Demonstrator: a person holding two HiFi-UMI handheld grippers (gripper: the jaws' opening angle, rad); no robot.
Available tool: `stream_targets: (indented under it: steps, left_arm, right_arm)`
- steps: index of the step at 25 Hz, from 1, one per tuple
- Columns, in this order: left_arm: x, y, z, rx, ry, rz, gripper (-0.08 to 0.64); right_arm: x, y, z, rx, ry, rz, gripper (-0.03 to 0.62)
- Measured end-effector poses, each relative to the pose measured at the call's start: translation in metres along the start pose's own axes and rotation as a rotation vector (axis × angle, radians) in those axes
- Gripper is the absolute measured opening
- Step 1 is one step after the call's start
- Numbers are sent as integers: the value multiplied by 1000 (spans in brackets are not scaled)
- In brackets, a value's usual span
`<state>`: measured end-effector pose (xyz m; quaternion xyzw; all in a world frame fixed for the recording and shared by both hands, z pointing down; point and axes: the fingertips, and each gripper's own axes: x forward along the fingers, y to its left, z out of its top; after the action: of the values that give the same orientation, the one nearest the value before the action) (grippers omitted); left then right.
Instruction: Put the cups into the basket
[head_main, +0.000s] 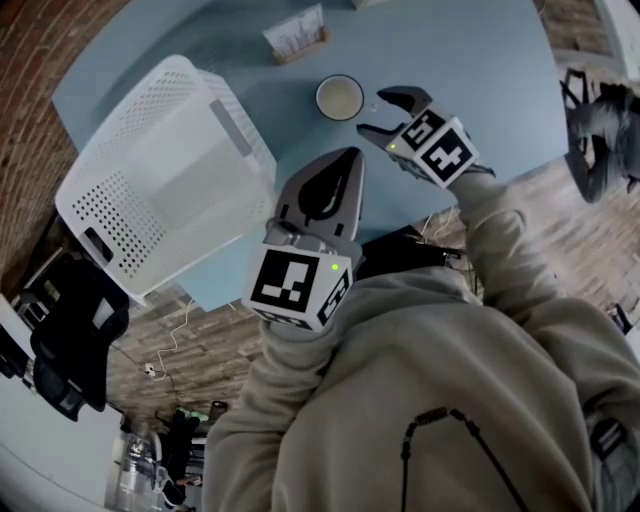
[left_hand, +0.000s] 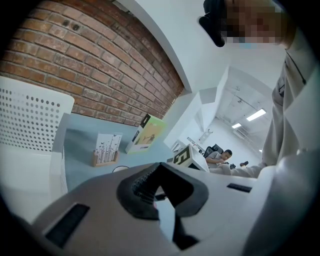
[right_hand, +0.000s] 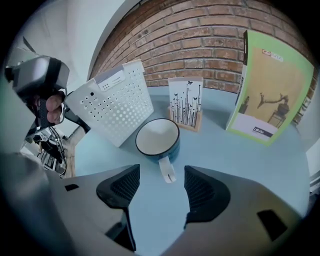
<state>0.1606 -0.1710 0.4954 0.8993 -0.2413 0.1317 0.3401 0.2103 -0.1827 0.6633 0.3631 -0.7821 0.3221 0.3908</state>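
Observation:
A cup (head_main: 340, 98), white inside with a dark rim and a blue outside, stands upright on the blue table (head_main: 470, 60). In the right gripper view the cup (right_hand: 157, 137) turns its white handle toward me. My right gripper (head_main: 385, 112) is open just right of it; the handle's tip lies just ahead of the gap between the jaws (right_hand: 161, 189), untouched. The white perforated basket (head_main: 110, 200) sits at the table's left, tilted, its wall (right_hand: 117, 105) just behind and left of the cup. My left gripper (head_main: 345, 165) hovers over the table's near edge, shut and empty (left_hand: 161, 197).
A small wooden card holder (head_main: 297, 35) stands behind the cup (right_hand: 185, 102). A green booklet (right_hand: 265, 95) stands upright at the right by the brick wall. A black chair (head_main: 70, 330) sits on the floor to the left, below the basket.

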Motion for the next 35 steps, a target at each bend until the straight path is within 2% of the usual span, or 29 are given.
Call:
stream_targets:
  steps: [15,17,21,24,35]
  left_arm:
    - [-1,5,-4,-20,21,-18,-5]
    - [-1,6,-4,-21,21,-16,-5]
    - [-2,11,-10,-31,34,-6,-5]
    - [-3,12,-14,-35,32,-6,-5]
    - [-3,13,-16,-39,30,-14,-5]
  right_arm:
    - [16,-2,0,-58,49,-30,262]
    - [16,-5,0,-75,58,-46,236]
    - [17,-10,-3,-149,77,-100,100]
    - [18,-8,-2,-179,76,-107,86]
    - [18,-7,0,-146,60,-119,78]
